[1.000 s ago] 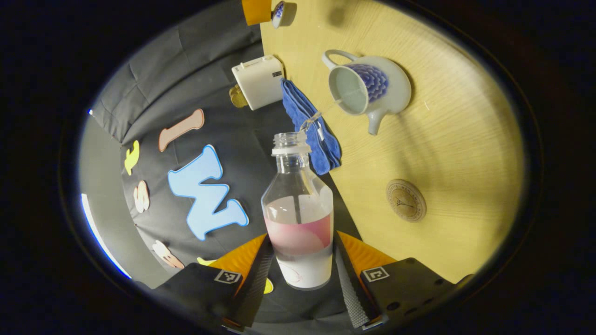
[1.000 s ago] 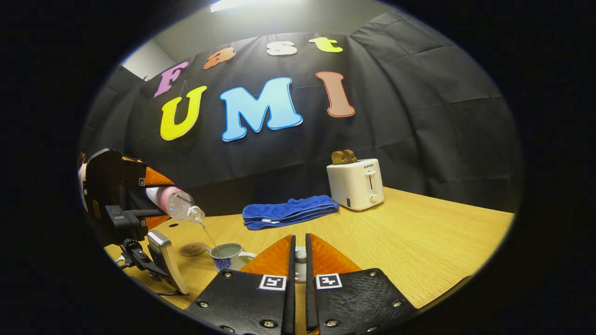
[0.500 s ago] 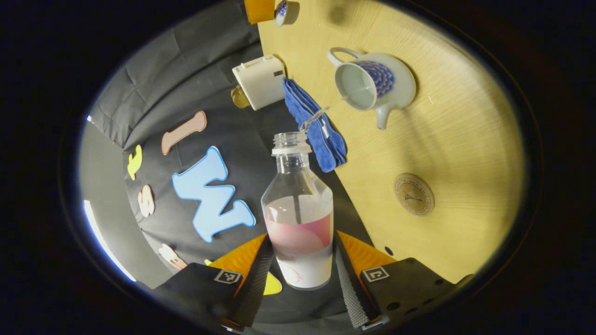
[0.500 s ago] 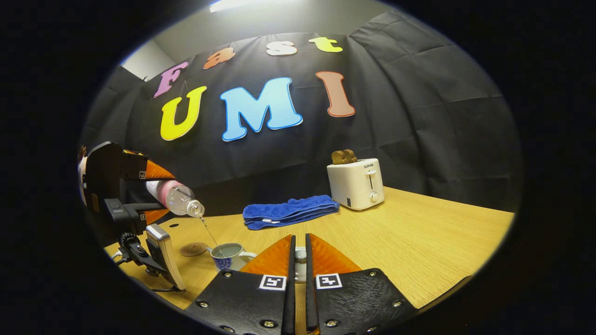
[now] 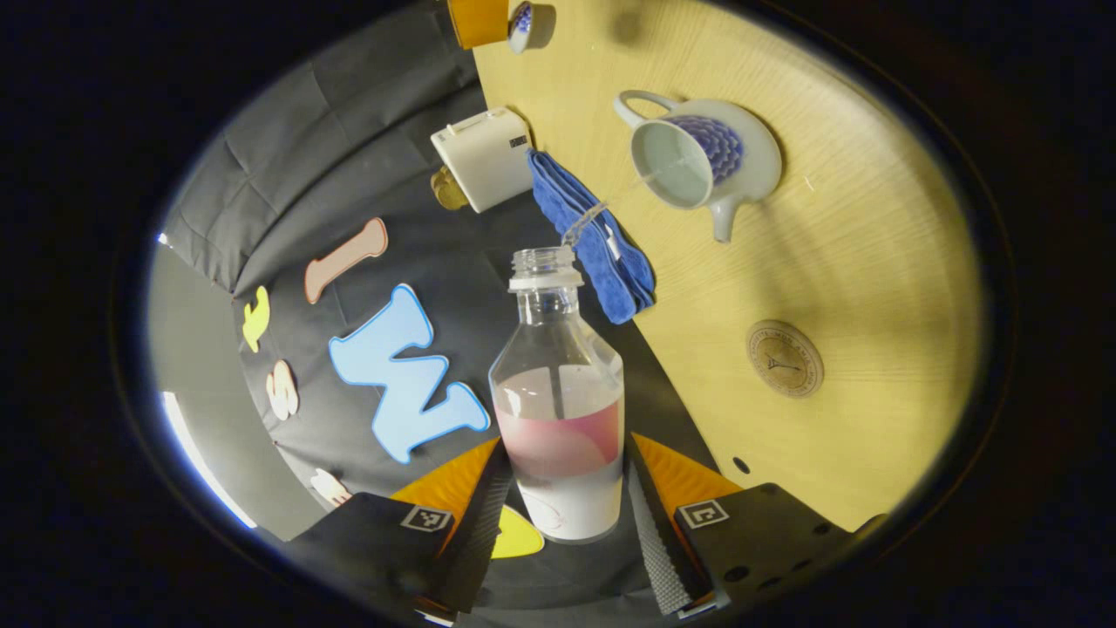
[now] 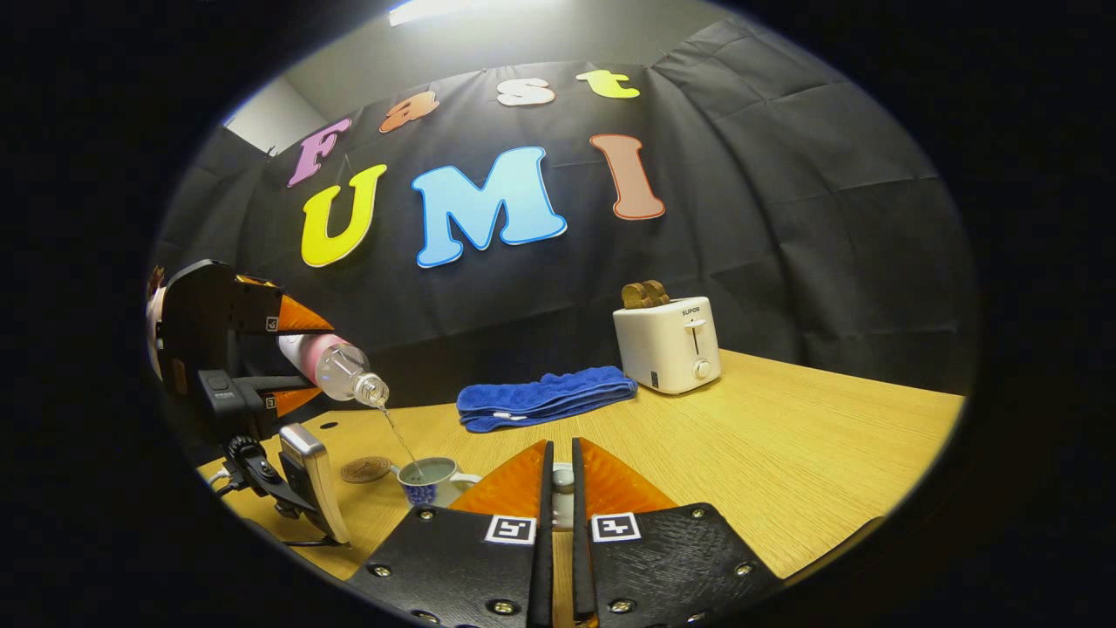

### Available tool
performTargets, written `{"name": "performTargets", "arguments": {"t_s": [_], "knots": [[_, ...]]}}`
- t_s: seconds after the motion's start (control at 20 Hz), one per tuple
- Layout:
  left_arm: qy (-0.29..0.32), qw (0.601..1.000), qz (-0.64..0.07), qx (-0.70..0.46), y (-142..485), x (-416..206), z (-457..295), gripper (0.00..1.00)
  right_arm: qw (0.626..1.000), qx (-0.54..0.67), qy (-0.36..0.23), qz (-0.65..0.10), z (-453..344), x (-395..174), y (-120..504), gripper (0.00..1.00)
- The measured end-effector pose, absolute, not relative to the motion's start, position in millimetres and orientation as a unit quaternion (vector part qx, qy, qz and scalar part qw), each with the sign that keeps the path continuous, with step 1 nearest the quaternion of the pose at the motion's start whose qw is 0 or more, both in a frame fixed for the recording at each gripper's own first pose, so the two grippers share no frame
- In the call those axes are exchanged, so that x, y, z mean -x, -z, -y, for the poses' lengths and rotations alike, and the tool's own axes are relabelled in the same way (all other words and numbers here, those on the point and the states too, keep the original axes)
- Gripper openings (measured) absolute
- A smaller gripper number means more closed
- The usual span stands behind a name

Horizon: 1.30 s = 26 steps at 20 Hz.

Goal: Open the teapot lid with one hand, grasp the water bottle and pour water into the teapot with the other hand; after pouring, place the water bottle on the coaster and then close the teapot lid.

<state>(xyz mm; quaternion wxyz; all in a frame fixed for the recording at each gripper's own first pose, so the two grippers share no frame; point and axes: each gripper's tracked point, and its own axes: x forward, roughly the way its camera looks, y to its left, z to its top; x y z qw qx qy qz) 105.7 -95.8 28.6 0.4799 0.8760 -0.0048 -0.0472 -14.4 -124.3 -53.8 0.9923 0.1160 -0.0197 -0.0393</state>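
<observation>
Clear plastic, pink-banded: the water bottle (image 5: 558, 410) sits tipped between the fingers of the left gripper (image 5: 558, 506), both pressing its lower body, mouth aimed out over the bench (image 5: 872, 262). A thin stream runs from the mouth into the open teapot (image 5: 697, 161), which stands lidless on the bench past the bottle. The coaster (image 5: 785, 358) lies bare, well apart from the teapot, nearer the gripper. In the right gripper view, the right gripper (image 6: 558, 475) has its fingers drawn narrow on a small pale piece, likely the teapot lid (image 6: 563, 480), held off to the side of the teapot (image 6: 432, 480). Risk, as I judge it: the stream is thin and arcs a long way, so a small wobble or steeper tilt could throw water past the rim onto the bench or the blue towel (image 6: 545, 397). Count: one bottle, one teapot, one coaster, one towel, one toaster (image 6: 667, 344), two grippers.
</observation>
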Motion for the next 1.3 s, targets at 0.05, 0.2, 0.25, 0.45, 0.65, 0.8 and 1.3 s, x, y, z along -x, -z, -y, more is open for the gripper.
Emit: {"name": "performTargets", "arguments": {"t_s": [0.05,0.2,0.25,0.45,0.65,0.8,1.3], "knots": [[0.047,0.478,0.005,-0.877,-31,-106,96,0.85,0.992,-0.117,0.038,0.02,124,15,53,0.09],[0.045,0.467,0.007,-0.883,-33,-107,96,0.84,0.992,-0.119,0.037,0.021,124,15,53,0.09],[0.044,0.464,0.006,-0.884,-34,-107,96,0.84,0.992,-0.119,0.037,0.021,124,16,53,0.09],[0.043,0.455,0.007,-0.889,-37,-107,97,0.84,0.992,-0.121,0.034,0.021,123,16,52,0.09],[0.041,0.445,0.011,-0.894,-42,-106,100,0.84,0.992,-0.122,0.033,0.02,122,15,53,0.09],[0.04,0.439,0.01,-0.897,-43,-106,101,0.84,0.992,-0.123,0.033,0.021,123,16,53,0.09],[0.036,0.405,0.024,-0.913,-52,-105,109,0.84,0.991,-0.126,0.032,0.022,123,17,52,0.09]]}}
